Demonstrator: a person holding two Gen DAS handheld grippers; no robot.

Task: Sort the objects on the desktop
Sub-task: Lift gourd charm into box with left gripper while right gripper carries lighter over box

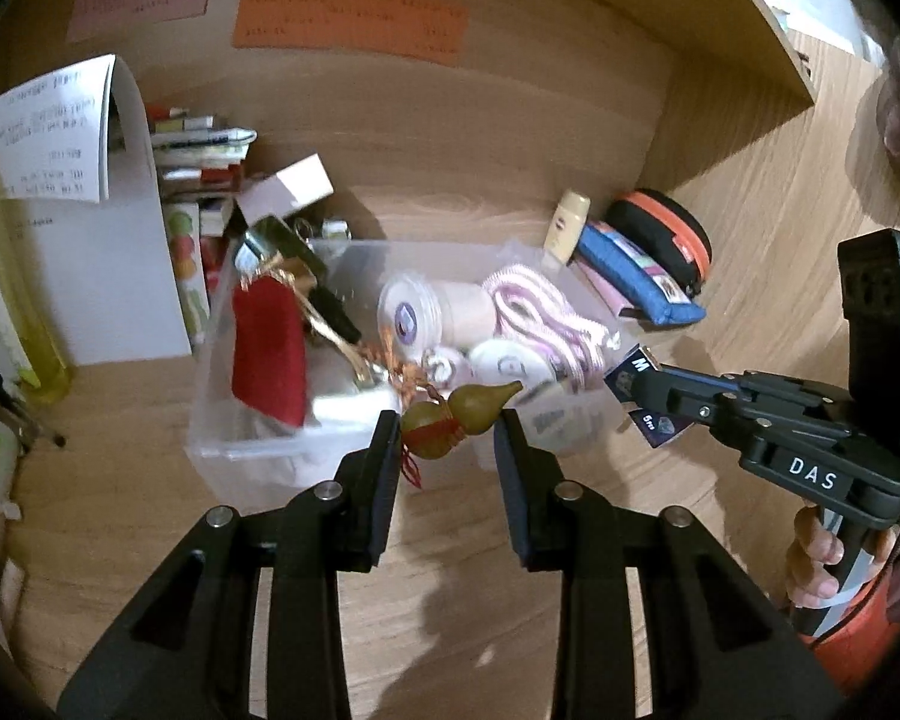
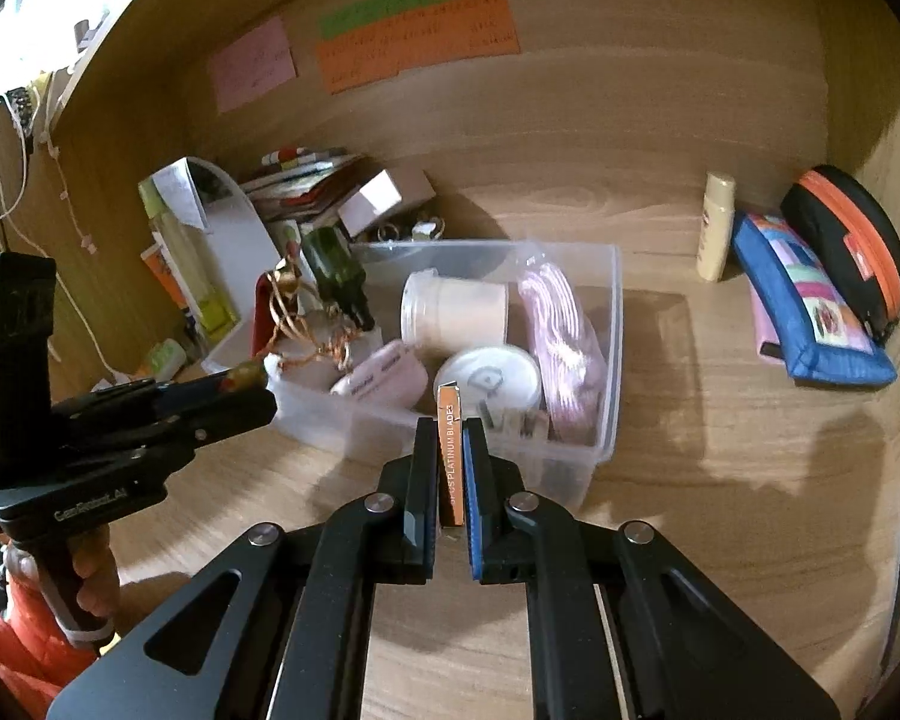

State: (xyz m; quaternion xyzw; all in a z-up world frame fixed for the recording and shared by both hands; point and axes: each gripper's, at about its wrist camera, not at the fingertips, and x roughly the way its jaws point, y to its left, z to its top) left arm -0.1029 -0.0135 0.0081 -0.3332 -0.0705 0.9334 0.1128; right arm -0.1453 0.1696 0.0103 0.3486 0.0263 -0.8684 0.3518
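Two tools are held over the wooden table [image 2: 720, 450], in front of a clear bin [image 2: 612, 360] full of small things. A little gourd charm [image 1: 450, 414] with red string is pinched in the left tool [image 1: 447, 438], just above the bin's near edge. A thin orange box of blades [image 2: 450, 456] is squeezed tight in the right tool [image 2: 450, 468], standing up on its edge. A blue pouch [image 2: 810, 324] is seen far to the right.

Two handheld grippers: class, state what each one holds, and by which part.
Left gripper: small olive gourd charm, pinched at its red-wrapped waist. Right gripper: thin orange blade box, clamped by its flat faces.
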